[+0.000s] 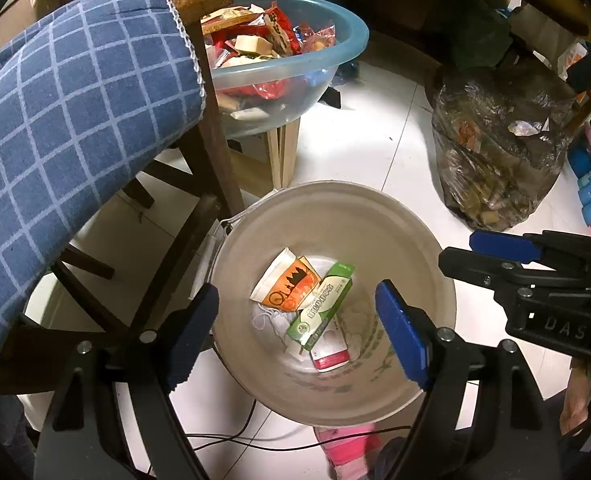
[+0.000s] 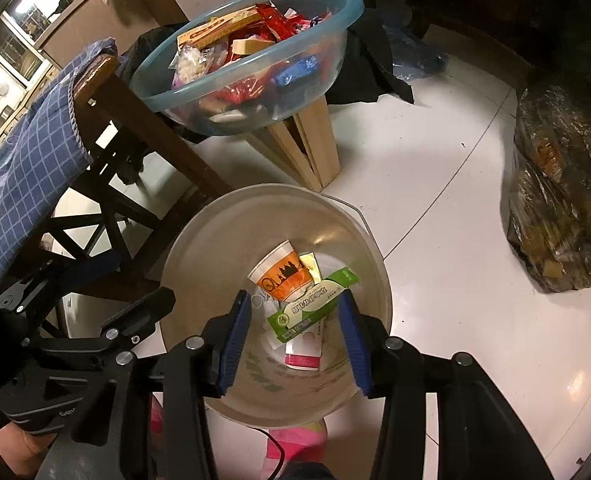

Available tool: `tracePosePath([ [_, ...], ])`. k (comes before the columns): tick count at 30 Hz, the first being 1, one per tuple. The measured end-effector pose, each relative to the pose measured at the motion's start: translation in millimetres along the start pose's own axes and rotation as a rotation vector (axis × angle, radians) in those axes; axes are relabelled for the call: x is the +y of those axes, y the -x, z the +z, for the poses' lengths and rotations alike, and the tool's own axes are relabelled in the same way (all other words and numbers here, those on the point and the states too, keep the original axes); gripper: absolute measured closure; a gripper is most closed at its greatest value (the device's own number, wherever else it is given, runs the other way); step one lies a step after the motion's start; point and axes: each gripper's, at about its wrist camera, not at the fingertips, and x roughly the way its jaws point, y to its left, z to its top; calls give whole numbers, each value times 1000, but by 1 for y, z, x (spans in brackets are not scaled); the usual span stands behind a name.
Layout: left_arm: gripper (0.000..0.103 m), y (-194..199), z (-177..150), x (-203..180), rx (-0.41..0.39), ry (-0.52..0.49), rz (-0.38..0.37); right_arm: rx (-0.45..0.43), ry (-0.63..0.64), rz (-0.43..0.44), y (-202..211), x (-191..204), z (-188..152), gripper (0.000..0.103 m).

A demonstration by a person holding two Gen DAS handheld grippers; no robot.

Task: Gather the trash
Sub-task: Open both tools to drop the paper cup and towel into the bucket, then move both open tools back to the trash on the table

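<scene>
While both grippers hang over the bucket (image 1: 415,240), we find the left gripper (image 1: 295,332) spread wide and the right gripper (image 2: 295,332) part-open, neither holding anything. Below their fingertips lie a paper cup (image 2: 283,276) and green carton (image 2: 311,304). Beyond the far rim, bare floor (image 2: 435,184), then the trash basin (image 2: 335,4).

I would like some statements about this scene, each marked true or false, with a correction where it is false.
1. The paper cup lies inside the white bucket. True.
2. The left hand-held gripper is shut on the green box. False: its jaws are open and empty above the bucket.
3. The blue basin is empty. False: it is full of wrappers and packets.
4. A dark trash bag sits on the floor beside the bucket. True.
5. The right hand-held gripper holds nothing. True.
</scene>
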Motion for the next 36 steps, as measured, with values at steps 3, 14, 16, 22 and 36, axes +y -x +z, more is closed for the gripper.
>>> tracePosePath([
  [3,26,1,0,0,-2,-6,0,-5,-1,0,2,1,0,57],
  [14,22,213,-2,52,-467,-11,115,-479,183,8,137,65,27,55],
  [16,6,284,-13,98,-590,66,165,-556,287,49,173,109,39,47],
  [22,6,399,-72,244,-694,315,384,-556,549,234,211,249,58,25],
  [36,6,316,-152,479,-309,862,134,-344,970,419,144,516,59,24],
])
